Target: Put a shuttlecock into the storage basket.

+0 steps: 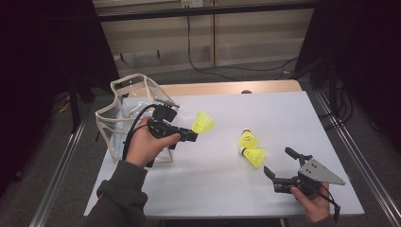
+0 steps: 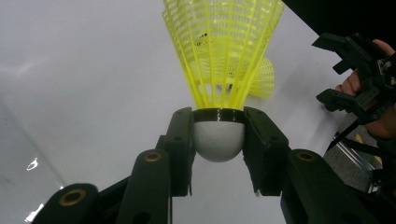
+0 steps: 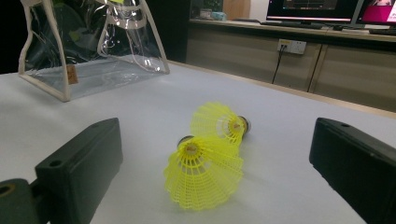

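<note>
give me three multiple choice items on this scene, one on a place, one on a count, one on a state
1. Where is the clear plastic pouch with cream edging?
A. left side of the white table
B. right side
C. on the floor

2. How many yellow plastic shuttlecocks lie loose on the table?
A. none
B. two
C. five

3. What is the left gripper doing?
A. open, nothing between its jaws
B. clamping the pouch
C. shut on a held shuttlecock

Answers: 1 A, the high view shows it at the table's left; 2 B, two lie ahead of the right gripper; 3 C, both jaws press its white cork.
</note>
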{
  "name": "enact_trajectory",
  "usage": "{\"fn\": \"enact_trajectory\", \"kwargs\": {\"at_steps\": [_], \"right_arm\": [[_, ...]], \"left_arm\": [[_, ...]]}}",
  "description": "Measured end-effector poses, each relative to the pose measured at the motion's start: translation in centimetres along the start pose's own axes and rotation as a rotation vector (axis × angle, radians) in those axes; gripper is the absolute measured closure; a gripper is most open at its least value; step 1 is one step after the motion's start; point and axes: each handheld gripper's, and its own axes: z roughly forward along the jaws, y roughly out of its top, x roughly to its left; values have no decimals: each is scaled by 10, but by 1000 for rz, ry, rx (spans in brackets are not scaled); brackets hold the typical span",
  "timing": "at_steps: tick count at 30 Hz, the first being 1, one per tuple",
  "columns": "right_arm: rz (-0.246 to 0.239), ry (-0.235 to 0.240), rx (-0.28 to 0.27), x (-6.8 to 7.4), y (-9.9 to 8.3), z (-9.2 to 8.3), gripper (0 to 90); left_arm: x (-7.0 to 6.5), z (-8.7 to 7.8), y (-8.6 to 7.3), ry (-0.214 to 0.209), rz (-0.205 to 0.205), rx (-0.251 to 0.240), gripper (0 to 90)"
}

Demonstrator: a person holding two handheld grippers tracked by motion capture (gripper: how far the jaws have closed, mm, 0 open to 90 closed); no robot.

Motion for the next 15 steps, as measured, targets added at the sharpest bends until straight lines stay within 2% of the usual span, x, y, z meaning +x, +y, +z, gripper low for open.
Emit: {"fn": "enact_trajectory", "kwargs": {"at_steps": [15], "right_arm": [[1, 10, 2, 1, 0, 0, 26]], "left_arm": [[1, -5, 10, 23, -7, -3, 650]]}}
